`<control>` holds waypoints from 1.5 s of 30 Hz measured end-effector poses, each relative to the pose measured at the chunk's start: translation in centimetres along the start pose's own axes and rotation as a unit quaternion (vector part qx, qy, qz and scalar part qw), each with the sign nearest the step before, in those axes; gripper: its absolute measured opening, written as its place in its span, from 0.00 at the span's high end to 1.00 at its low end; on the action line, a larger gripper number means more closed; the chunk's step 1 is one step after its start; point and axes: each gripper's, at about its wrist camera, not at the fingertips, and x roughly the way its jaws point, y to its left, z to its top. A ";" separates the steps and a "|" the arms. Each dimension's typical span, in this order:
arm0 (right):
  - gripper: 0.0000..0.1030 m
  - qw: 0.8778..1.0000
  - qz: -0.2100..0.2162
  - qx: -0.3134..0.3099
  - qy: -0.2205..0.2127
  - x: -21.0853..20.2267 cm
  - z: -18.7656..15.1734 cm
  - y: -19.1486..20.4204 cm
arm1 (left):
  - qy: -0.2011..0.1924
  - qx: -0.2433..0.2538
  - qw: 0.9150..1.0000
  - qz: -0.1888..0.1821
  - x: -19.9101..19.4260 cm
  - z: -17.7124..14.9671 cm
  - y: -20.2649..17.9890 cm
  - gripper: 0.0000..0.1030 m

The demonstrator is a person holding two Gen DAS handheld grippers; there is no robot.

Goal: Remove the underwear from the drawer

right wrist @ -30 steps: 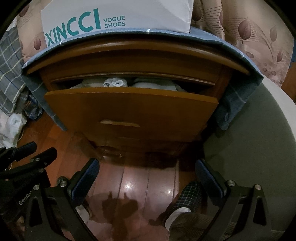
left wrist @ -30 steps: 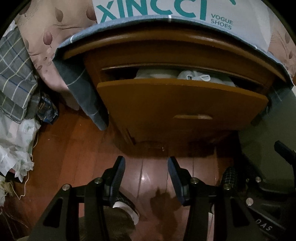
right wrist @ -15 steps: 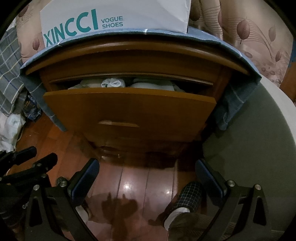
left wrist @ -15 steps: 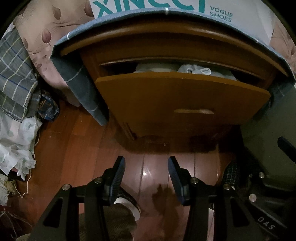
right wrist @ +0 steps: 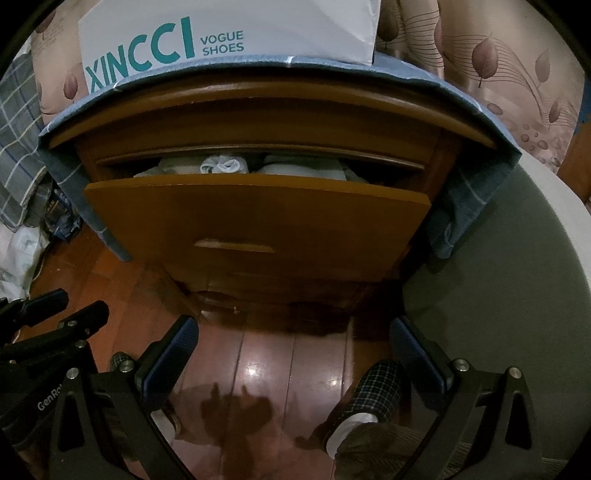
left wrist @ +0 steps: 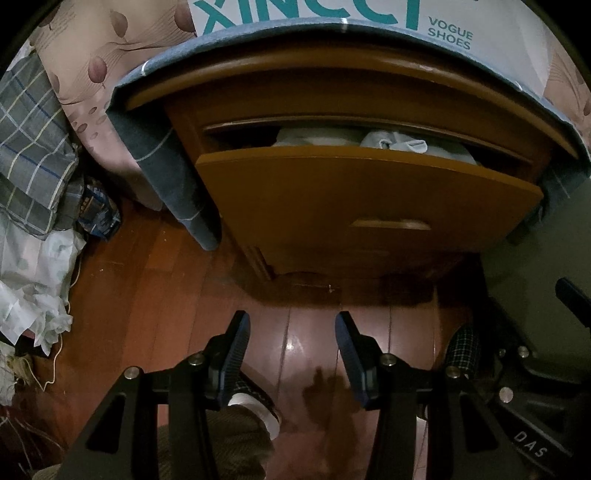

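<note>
Gleaming reddish wooden floor (left wrist: 155, 314) fills the lower part of both views, with lamp glints on its boards. A wooden nightstand (right wrist: 258, 110) stands at the far side, a blue checked cloth (left wrist: 173, 184) draped over its top and hanging down both flanks. On that covered surface sits a white shoe box (right wrist: 229, 33) with teal lettering. To the left lie a plaid fabric heap (left wrist: 33, 147) and crumpled white plastic bags (left wrist: 33, 280); a leaf-patterned fabric (right wrist: 498, 74) hangs behind, and a grey-green mattress edge (right wrist: 498, 295) curves in at right. Plaid slippers (right wrist: 376, 391) show by the fingers.

Compared with a second ago nothing has shifted beyond a slight drift of framing: the drawer stands just as far out and both tools hang at the same spot.

The drawer (right wrist: 258, 218) is pulled partly out, and above its front edge pale folded garments crowd together, the underwear (right wrist: 306, 170) among them, with a bunched white sock (right wrist: 223, 164) near the middle. Which piece is which stays hard to tell in the dim slot.

The left gripper (left wrist: 291, 354) hovers over the floor with its jaws moderately apart, empty. The right gripper (right wrist: 293, 354) has its jaws spread wide, also empty, well short of the drawer.
</note>
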 end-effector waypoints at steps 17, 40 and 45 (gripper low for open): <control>0.01 1.000 0.000 0.002 0.002 0.1 0.0 0.0 | 0.007 -0.008 1.000 0.000 0.2 0.1 0.0 0.52; 0.00 0.995 -0.009 0.100 0.018 -0.3 0.6 -4.8 | -0.001 -0.239 0.950 -0.203 0.3 3.5 6.4 0.38; 0.00 0.992 -0.030 0.123 0.015 -0.8 1.0 -6.7 | 0.019 -0.338 0.906 -0.253 3.5 4.8 7.7 0.38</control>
